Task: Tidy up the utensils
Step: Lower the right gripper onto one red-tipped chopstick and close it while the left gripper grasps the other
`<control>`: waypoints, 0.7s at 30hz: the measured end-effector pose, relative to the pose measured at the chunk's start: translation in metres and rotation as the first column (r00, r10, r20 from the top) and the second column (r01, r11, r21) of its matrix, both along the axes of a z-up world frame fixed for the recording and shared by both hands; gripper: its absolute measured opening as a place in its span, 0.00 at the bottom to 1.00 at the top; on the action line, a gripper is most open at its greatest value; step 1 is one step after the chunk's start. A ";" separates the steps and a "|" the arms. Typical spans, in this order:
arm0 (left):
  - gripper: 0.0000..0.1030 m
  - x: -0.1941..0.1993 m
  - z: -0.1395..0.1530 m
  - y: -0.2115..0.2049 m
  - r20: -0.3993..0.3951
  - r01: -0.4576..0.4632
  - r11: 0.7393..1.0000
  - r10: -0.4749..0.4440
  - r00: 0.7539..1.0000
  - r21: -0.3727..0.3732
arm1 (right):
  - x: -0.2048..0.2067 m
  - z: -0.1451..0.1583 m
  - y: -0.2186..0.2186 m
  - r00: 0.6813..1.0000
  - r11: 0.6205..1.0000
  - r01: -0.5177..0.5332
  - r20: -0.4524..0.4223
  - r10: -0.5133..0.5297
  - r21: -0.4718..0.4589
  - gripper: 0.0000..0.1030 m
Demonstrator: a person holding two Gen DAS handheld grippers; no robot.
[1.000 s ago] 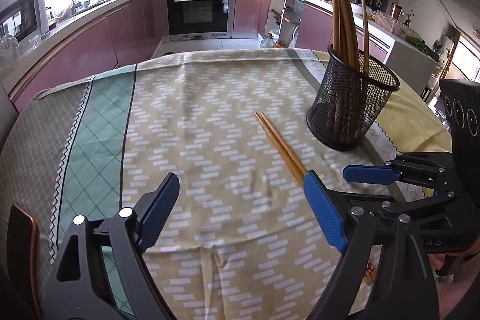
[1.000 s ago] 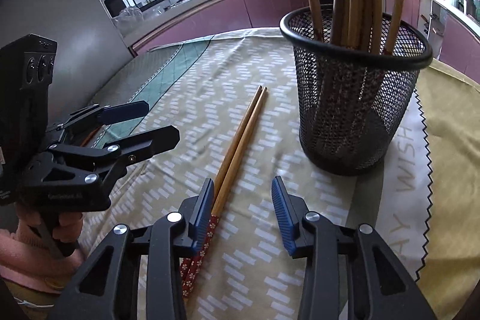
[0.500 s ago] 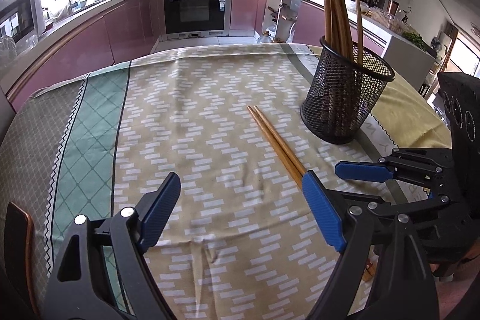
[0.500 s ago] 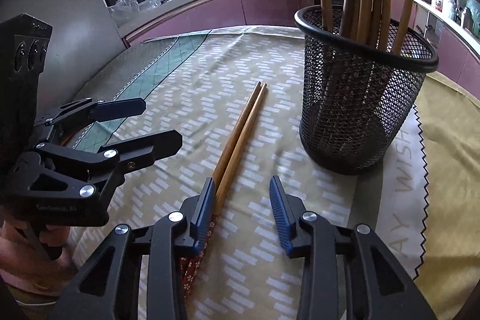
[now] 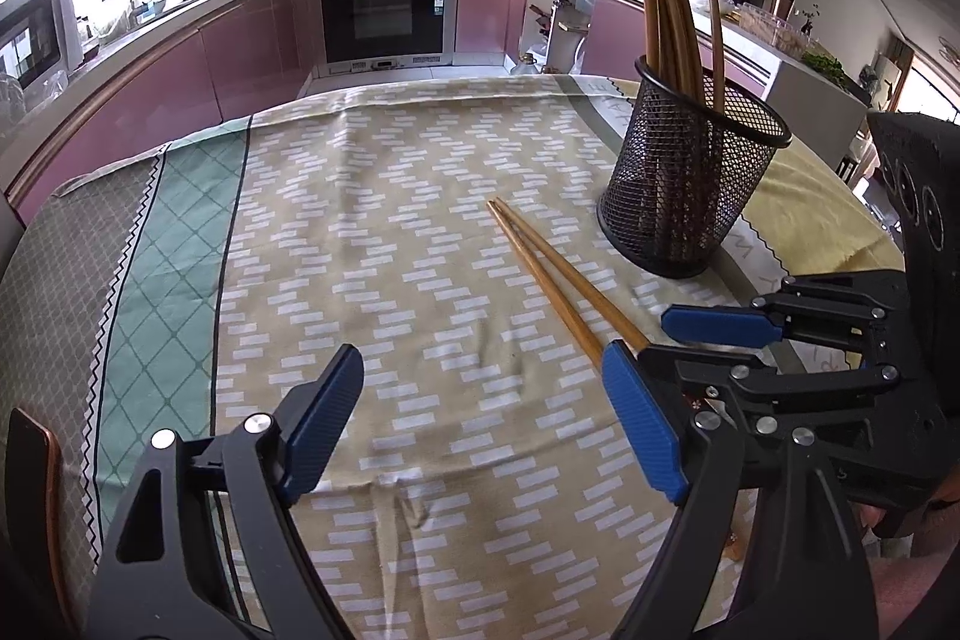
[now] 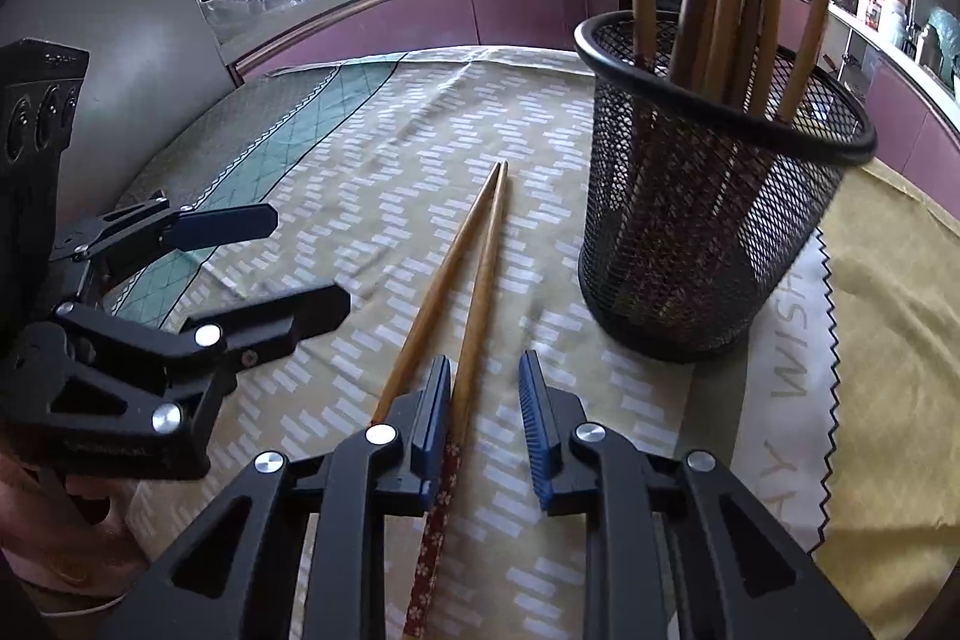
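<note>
Black-framed, blue-padded, the left gripper (image 5: pixel 483 424) hangs spread wide over the patterned tablecloth (image 5: pixel 372 244), with nothing between its jaws. To its right lie the 2 wooden chopsticks (image 6: pixel 465 280), side by side on the cloth, tips pointing toward the far edge. The right gripper (image 6: pixel 486 400) sits low over their decorated ends: its jaws have just been closing, and now only 1 chopstick lies between them against the left pad (image 6: pixel 438 412), with a gap to the other pad, while the second stick lies outside that finger. A clean pick, I judge, needs both sticks gathered between the pads before the squeeze, or else just 1 taken at a time. Further right stands the black mesh holder (image 6: pixel 708 244), already full of chopsticks. Compared with a second ago, the 2 sticks have splayed slightly apart.
</note>
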State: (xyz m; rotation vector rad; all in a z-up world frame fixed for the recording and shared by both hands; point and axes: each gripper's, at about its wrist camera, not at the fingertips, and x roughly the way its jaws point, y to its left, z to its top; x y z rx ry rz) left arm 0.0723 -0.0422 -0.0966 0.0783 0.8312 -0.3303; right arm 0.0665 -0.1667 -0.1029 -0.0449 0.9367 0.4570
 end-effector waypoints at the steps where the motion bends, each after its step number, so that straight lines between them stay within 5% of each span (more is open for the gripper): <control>1: 0.78 0.001 0.000 -0.001 -0.001 0.001 1.000 -0.001 1.000 0.001 | 0.001 0.000 0.002 1.000 1.000 -0.003 0.005 0.003 -0.011 0.22; 5: 0.76 0.003 -0.001 -0.005 -0.005 0.015 1.000 -0.015 1.000 0.011 | 0.006 -0.001 0.004 1.000 1.000 -0.004 0.015 0.004 -0.021 0.20; 11: 0.61 0.013 -0.007 -0.021 -0.036 0.054 0.998 -0.052 0.998 0.030 | 0.010 -0.001 -0.010 1.000 0.999 0.027 -0.015 -0.026 0.031 0.06; 21: 0.35 0.025 -0.019 -0.046 -0.079 0.110 0.992 -0.106 0.991 0.056 | 0.004 -0.001 -0.022 0.999 0.999 0.039 -0.020 -0.038 0.028 0.06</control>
